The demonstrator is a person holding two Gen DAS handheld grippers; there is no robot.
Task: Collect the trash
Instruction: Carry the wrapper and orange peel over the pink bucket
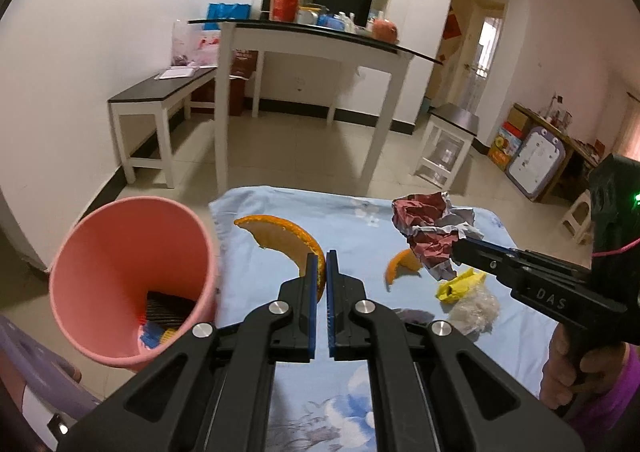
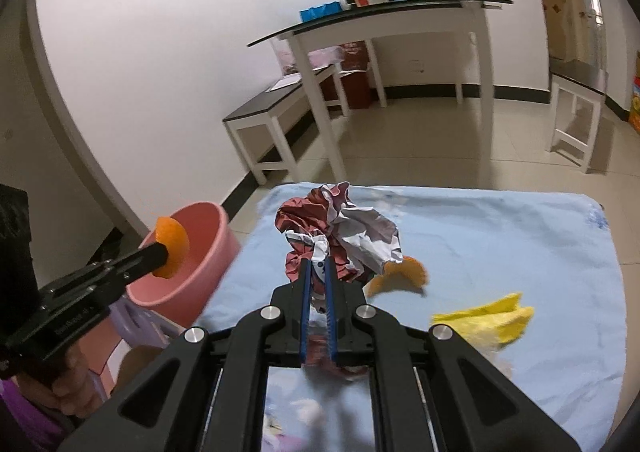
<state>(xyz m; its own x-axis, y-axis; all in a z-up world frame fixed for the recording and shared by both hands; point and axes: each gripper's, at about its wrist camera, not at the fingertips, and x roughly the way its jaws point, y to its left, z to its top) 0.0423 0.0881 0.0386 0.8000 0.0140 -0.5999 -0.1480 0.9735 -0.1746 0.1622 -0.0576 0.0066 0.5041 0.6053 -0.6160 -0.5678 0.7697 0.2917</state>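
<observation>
Left wrist view puts a large curved orange peel right at your fingertips: your left gripper is clamped on its lower end, the blue pads almost together with the rind pinched between them. The peel is lifted off the cloth, and from the right wrist view it hangs in front of the pink bucket at rim height; whether it is truly above the opening you cannot tell.

Your right gripper grips a crumpled wad of red and white paper, a fold of it caught between the narrow-set fingers. In the left wrist view the same wad sits at the tip of that gripper, over the far right part of the cloth.

Near the wad, a smaller orange peel lies on the light blue cloth that covers the table. Just beside it, closer to you, rest a yellow wrapper and a clear crinkled plastic scrap, touching each other.

The bucket stands at the cloth's left edge and holds some dark and blue scraps at its bottom.

Beyond, a white table with a dark top carries clutter, a low bench beside it.
</observation>
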